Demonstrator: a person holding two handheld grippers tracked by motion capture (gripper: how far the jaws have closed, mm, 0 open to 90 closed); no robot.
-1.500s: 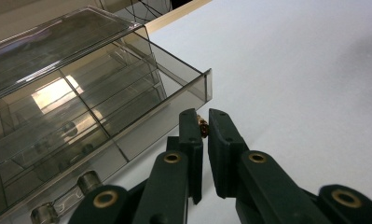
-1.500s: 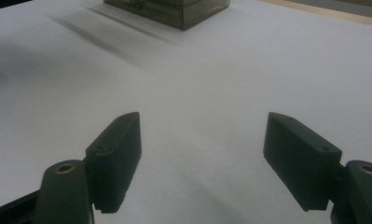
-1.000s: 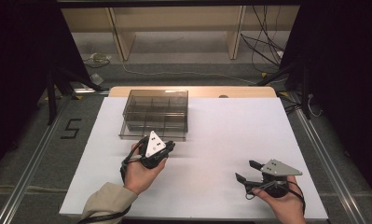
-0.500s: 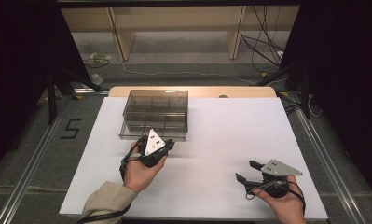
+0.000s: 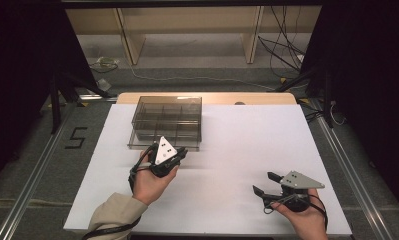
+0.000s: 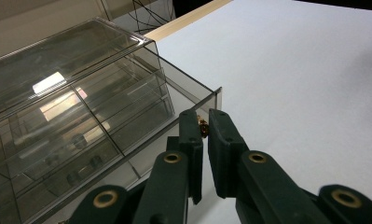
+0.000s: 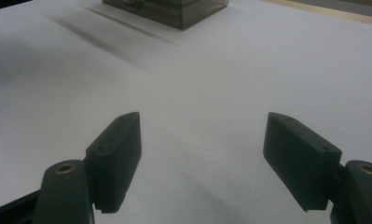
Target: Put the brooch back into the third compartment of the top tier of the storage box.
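Just ahead of our left gripper (image 5: 179,154) stands a smoke-tinted clear plastic compartment box (image 5: 167,121) with its lid down. Partitions split it into cells, and in the left gripper view we see a few small dark pieces (image 6: 74,176) lying in the cells to the left of the jaws; we cannot tell what they are. The cell nearest the jaw tips looks bare.

Compared with a second ago, our left gripper has crept slightly forward toward the box's near edge. The box has not shifted on the white table (image 5: 247,140), and our right gripper (image 5: 267,186) sits where it was.

Our left gripper (image 6: 203,128) has its jaws pressed nearly together, pinching a tiny brownish, shiny item (image 6: 203,124) at the very tips, right at the box's near corner (image 6: 217,93). What the item is, we cannot tell, nor whether the tips touch the box wall.

Our right gripper (image 7: 202,140) is spread wide with nothing between its jaws, low over the bare table, well apart from the box, which lies far ahead of it (image 7: 174,9).
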